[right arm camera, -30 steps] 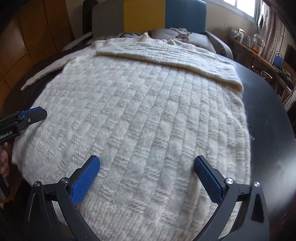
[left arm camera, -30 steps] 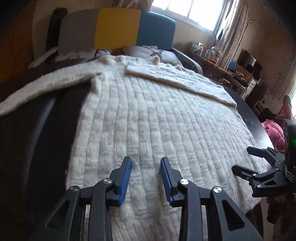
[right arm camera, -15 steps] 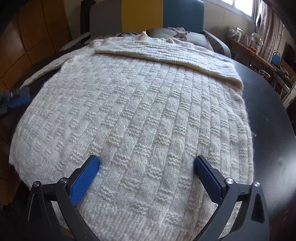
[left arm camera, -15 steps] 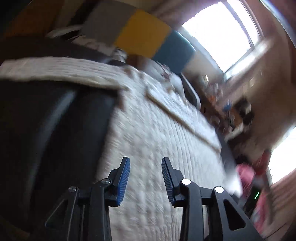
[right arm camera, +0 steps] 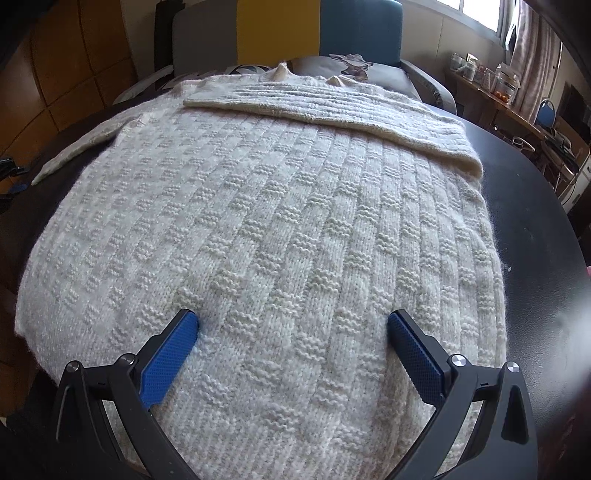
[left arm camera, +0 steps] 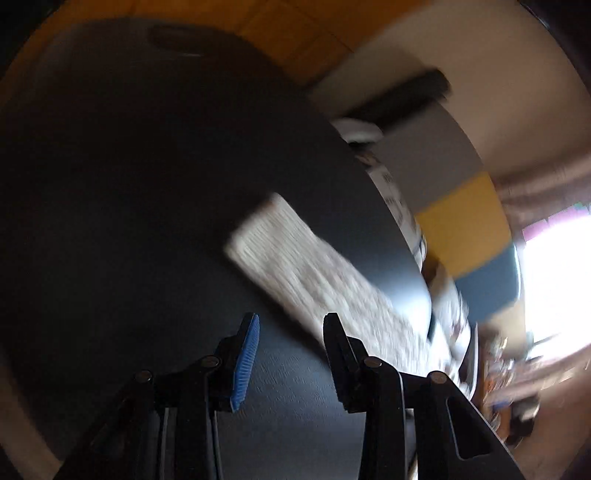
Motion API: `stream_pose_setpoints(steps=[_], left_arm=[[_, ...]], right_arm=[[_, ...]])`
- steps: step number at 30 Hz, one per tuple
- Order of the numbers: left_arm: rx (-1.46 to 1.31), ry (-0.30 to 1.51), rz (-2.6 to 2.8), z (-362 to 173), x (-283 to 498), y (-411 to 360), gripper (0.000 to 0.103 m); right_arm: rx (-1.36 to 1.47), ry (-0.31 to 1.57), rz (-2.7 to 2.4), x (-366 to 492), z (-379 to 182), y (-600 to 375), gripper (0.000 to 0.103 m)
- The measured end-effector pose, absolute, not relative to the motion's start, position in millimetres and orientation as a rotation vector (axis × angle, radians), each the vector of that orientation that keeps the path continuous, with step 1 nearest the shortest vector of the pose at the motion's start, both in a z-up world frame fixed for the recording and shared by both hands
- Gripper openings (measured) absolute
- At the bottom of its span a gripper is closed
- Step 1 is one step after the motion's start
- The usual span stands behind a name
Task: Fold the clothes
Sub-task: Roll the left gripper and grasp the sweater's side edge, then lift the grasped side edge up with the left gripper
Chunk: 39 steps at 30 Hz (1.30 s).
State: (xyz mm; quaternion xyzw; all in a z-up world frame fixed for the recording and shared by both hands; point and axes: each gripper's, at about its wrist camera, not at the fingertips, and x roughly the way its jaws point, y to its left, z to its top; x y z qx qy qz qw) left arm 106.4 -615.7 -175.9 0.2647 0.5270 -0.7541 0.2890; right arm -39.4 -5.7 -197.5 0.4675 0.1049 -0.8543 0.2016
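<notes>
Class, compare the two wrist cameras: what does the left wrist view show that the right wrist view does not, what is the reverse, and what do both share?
Left wrist view only: the open left gripper over bare dark table, aimed at the outstretched sleeve's cuff, blurred.

Right wrist view only: the wide-open right gripper resting on the sweater's body, with the other sleeve folded across the top.

Both: the cream knitted sweater, the table and the grey, yellow and blue chair.

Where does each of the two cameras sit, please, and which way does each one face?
Left wrist: on the left tongs, rolled sideways, facing the round black table and the blurred end of a knit sleeve; own open fingers show, empty.
Right wrist: on the right tongs, looking down and forward over the cream knitted sweater toward a grey, yellow and blue chair; own open fingers show.
Shared: sweater, table, chair.
</notes>
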Motion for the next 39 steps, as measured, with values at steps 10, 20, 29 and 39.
stream_pose_setpoints(steps=[10,20,29,39], left_arm=[[0.674,1.558,-1.924,-201,95,-647,0.036],[0.645,1.55,-1.897,-204,85,-653,0.034],[0.618,1.66,-1.855,-208,66,-643,0.034],[0.624,1.47,-1.915,-190,51,-626,0.006]], right_arm=[[1.348,0.315,-2.376,-45,-197,-9,0.103],[1.348,0.389,-2.392,-43,-194,-16,0.103],[1.36,0.383,-2.389,-44,-194,-15,0.103],[1.321,0.438,-2.396,-42,-194,-17,0.103]])
